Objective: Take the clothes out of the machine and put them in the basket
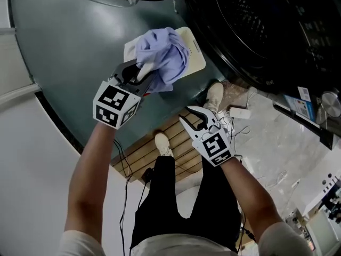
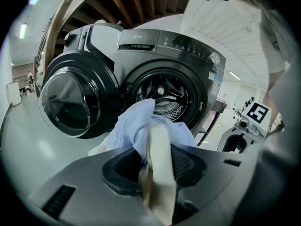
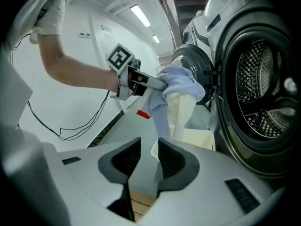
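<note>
Left gripper [image 1: 139, 74]: arm stretched forward and angled down, jaws clamped on bundled lilac and cream clothes [image 1: 162, 55]. The clothes hang just above the basket [image 1: 196, 57], left of the machine [image 1: 256, 31]. Right gripper [image 1: 196, 116]: nearer, forearm angled down, jaws slightly apart, empty.

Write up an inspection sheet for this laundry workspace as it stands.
Surface: grey floor; wooden slats under the person's feet.
Job's things: lavender clothes hanging above the cream basket; washing machine with its door open.
Clutter: white box and plastic sheeting by one foot.
Grippers: left gripper shut on the clothes; right gripper open, empty.
Cables: black cable by the slats; white cables near the box.
Surroundings: white wall.
</note>
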`<action>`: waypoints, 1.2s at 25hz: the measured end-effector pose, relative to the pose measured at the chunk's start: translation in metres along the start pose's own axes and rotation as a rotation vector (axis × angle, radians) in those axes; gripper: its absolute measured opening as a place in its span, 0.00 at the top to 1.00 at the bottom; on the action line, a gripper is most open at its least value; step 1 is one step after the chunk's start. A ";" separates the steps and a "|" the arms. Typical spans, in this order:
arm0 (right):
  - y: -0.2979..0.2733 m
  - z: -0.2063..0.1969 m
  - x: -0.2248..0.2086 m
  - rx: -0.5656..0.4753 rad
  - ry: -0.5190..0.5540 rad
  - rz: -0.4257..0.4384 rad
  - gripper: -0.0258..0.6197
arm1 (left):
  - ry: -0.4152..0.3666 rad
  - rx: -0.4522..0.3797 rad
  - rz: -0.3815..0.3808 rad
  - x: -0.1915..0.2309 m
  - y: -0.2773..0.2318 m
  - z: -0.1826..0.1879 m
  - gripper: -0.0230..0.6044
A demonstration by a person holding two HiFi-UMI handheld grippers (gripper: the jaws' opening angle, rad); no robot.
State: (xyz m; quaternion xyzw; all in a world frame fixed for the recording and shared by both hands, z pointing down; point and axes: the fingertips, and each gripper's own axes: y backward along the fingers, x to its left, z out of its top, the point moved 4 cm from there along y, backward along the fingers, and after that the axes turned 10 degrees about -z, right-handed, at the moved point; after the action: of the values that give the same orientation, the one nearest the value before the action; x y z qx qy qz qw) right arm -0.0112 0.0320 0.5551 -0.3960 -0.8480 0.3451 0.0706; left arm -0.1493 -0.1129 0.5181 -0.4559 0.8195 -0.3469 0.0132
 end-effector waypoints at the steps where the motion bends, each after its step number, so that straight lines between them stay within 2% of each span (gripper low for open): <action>1: -0.003 0.001 -0.002 0.000 -0.005 0.002 0.77 | -0.003 0.012 -0.003 0.005 -0.007 -0.005 0.74; 8: -0.026 -0.003 -0.015 0.012 -0.052 -0.003 0.77 | -0.017 0.091 -0.021 0.035 -0.064 -0.040 0.74; 20: -0.052 -0.018 -0.023 0.049 0.011 0.069 0.77 | 0.005 0.277 -0.019 0.075 -0.148 -0.114 0.72; 30: -0.063 -0.029 -0.049 0.068 -0.014 0.061 0.77 | 0.013 0.388 -0.027 0.095 -0.188 -0.159 0.68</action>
State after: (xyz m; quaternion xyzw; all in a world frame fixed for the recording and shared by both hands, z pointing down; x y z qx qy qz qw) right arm -0.0063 -0.0161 0.6249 -0.4166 -0.8238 0.3784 0.0673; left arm -0.1196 -0.1613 0.7762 -0.4534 0.7311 -0.5015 0.0911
